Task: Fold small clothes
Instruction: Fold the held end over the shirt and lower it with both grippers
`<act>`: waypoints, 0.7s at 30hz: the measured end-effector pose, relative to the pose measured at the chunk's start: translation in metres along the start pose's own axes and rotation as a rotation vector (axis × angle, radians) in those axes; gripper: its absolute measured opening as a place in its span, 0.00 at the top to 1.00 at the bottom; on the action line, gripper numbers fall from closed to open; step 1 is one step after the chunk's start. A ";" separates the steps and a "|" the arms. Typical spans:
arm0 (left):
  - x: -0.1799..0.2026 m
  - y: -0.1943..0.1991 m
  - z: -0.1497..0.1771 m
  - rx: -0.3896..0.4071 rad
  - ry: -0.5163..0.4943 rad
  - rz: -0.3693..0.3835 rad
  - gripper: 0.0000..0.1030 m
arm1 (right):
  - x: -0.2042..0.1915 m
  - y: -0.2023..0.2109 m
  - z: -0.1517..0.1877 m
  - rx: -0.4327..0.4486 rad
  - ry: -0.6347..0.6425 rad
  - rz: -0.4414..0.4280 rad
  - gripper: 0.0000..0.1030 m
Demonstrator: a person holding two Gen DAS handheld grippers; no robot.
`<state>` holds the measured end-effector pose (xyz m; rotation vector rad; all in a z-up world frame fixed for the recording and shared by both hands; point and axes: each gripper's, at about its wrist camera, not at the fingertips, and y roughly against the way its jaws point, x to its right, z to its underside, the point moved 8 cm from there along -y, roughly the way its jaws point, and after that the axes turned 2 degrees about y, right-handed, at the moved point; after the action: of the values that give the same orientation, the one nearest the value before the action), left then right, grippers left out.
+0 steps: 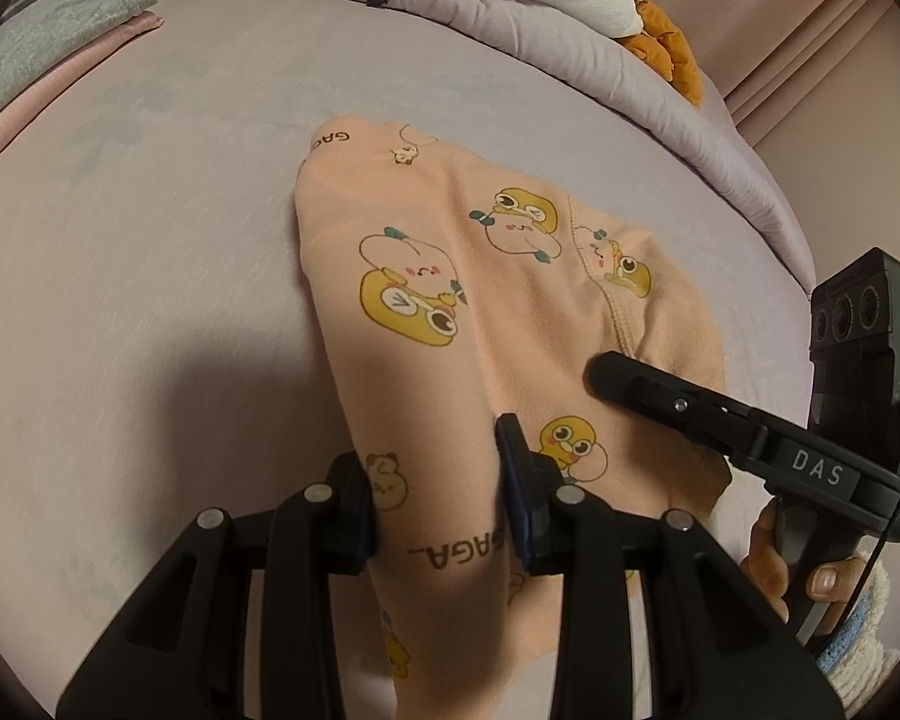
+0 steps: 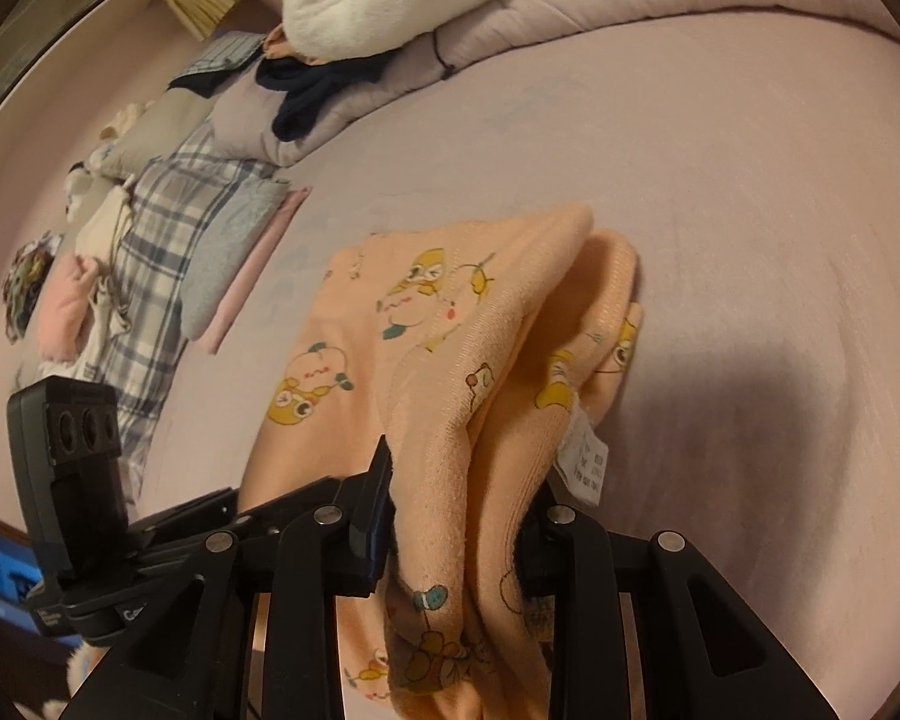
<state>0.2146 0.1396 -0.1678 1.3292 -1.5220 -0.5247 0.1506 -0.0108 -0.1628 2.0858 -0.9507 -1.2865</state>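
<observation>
A peach garment (image 1: pixel 450 276) printed with yellow cartoon ducks lies partly spread on the lilac bed sheet (image 1: pixel 150 240). Its near edge is lifted off the sheet. My left gripper (image 1: pixel 438 492) is shut on a bunched strip of that edge, and the cloth fills the gap between its pads. From the right side my right gripper (image 1: pixel 618 378) reaches onto the same garment. In the right wrist view the right gripper (image 2: pixel 462 498) is shut on a thick fold of the garment (image 2: pixel 426 324). Cloth and a white care label (image 2: pixel 582 462) hide its right finger.
Folded grey and pink clothes (image 1: pixel 60 42) lie stacked at the far left, beside plaid bedding (image 2: pixel 150 240). A rolled lilac duvet (image 1: pixel 450 6) with a white plush blanket (image 2: pixel 360 0) and a dark garment (image 2: pixel 318 84) lines the back. The bed edge (image 1: pixel 768 198) drops off at the right.
</observation>
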 end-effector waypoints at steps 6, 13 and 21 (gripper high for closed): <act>-0.003 -0.002 -0.001 -0.006 0.008 -0.004 0.65 | 0.005 -0.002 0.001 -0.007 -0.004 0.038 0.72; -0.004 -0.004 -0.001 -0.009 0.009 -0.017 0.63 | 0.004 -0.003 0.001 -0.006 0.033 0.093 0.71; -0.008 -0.005 0.001 -0.009 0.008 -0.046 0.57 | 0.002 -0.003 0.002 0.001 0.067 0.141 0.68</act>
<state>0.2148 0.1451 -0.1755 1.3604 -1.4840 -0.5547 0.1509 -0.0102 -0.1670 2.0111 -1.0487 -1.1384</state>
